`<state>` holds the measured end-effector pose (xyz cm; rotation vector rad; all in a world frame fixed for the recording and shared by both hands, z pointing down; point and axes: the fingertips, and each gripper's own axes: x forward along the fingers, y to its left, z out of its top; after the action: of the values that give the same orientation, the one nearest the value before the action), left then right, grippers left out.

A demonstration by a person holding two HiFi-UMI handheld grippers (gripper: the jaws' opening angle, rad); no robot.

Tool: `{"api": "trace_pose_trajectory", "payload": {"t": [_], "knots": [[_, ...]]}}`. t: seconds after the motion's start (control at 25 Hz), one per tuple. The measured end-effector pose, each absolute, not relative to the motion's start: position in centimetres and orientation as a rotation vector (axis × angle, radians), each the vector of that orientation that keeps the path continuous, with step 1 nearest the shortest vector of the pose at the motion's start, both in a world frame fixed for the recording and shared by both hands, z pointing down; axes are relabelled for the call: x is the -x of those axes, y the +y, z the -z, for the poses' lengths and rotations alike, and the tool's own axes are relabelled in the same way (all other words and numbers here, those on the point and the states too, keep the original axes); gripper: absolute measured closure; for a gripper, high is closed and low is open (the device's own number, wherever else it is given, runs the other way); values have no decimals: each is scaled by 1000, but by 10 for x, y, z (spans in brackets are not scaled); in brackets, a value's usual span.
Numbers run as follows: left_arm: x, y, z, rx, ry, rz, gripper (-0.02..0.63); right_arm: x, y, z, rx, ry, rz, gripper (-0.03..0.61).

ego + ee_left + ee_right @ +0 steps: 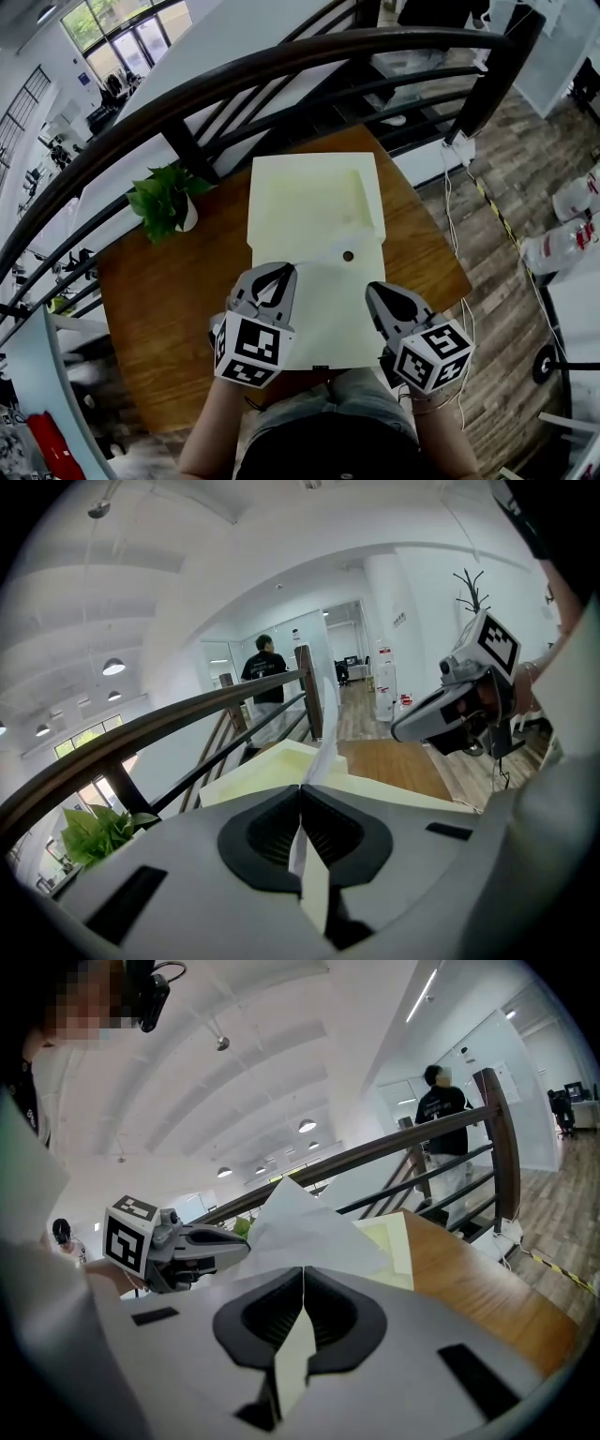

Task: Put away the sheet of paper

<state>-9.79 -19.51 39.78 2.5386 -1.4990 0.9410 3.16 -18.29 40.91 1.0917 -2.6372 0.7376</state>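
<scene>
Wooden table (159,291) carries an open cream folder (309,192); the sheet of paper (328,309) lies over its near half; left gripper (280,273) and right gripper (376,292) each pinch the sheet, jaws closed on it.
</scene>
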Motion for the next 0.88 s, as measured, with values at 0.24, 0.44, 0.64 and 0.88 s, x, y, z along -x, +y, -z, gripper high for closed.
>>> {"api": "trace_pose_trajectory", "payload": {"t": [0.24,0.44,0.64,0.88], "knots": [[92,-185,-412,-2549,-1446,-1003,592,-31,-179,-415,-1099,-2623,-757,551],[86,-178,-429,-2546,-1382,-1026,592,-34,-177,-423,-1108,-2601,-781,551],[77,-174,-441,-2554,-1319,-1048,592,-37,-173,-429,-1113,-2583,-801,551],[58,-168,-452,-2608,-1220,-1110,592,-44,-169,-437,-1116,-2560,-822,551]]}}
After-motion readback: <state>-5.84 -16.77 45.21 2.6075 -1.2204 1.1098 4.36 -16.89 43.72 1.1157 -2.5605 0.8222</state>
